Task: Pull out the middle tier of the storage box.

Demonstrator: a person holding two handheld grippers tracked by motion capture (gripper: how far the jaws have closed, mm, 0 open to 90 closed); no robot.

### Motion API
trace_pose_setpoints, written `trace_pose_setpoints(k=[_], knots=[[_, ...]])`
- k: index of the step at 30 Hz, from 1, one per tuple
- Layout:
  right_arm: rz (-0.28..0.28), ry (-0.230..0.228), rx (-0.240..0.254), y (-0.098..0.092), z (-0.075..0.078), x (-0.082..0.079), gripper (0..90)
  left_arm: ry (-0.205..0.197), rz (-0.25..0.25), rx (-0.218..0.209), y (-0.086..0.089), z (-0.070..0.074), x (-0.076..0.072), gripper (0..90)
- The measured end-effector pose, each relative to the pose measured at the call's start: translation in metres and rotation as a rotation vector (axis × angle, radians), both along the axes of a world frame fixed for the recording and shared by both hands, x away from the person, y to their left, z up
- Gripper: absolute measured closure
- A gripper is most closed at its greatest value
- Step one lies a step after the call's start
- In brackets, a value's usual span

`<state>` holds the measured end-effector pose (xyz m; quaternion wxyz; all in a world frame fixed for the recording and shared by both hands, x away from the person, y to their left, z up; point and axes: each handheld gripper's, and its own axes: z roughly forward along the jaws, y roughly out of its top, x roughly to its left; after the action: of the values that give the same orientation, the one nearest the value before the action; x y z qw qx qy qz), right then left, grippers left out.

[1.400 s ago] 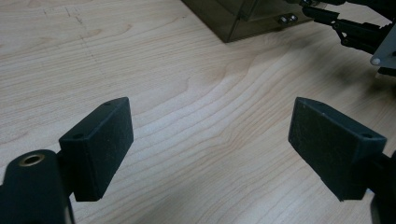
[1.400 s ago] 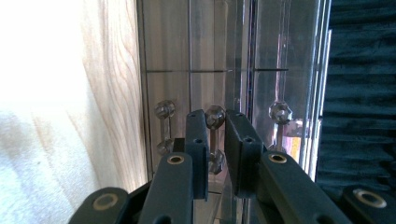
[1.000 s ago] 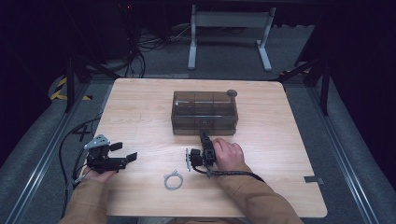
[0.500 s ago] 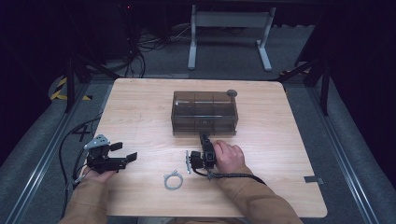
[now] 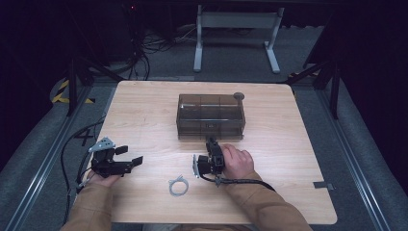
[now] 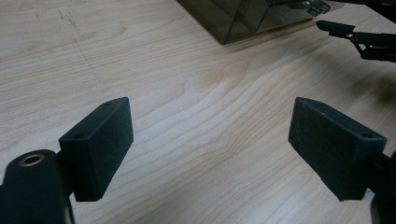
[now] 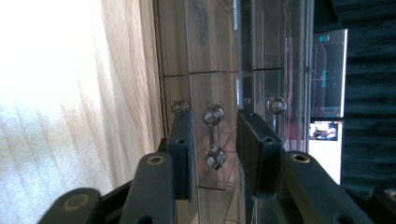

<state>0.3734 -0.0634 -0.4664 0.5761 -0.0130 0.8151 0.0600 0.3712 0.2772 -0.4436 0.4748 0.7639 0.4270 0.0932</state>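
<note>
From above, your right gripper (image 5: pixel 210 142) faces the smoky plastic drawer box (image 5: pixel 210 115) mid-desk; your left gripper (image 5: pixel 126 157) rests wide open near the left edge.

Left gripper view: bare wood between the pads.

Right gripper view: your jaws, just opening, straddle the small metal handle (image 7: pixel 214 136) untouched. The box looks rigid, light, slippery; grip the handle.

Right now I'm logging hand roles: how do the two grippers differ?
The left gripper rests near the table edge, jaws wide apart over bare wood; the right gripper is at the smoky clear box, jaws narrow, straddling its small metal handle, having just been opening. Both are hand-held with black jaws.
</note>
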Motion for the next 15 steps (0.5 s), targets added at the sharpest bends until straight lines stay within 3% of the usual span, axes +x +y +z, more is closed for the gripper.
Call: trace_pose_setpoints(k=[9,15], knots=[[0.044,0.154,0.162,-0.013,0.022,-0.001,61.9,0.004,-0.012,0.001,-0.005,0.001,0.005,14.8],[0.048,0.225,0.265,-0.024,0.037,-0.001,59.8,0.004,-0.015,-0.007,-0.006,0.000,0.008,14.7]])
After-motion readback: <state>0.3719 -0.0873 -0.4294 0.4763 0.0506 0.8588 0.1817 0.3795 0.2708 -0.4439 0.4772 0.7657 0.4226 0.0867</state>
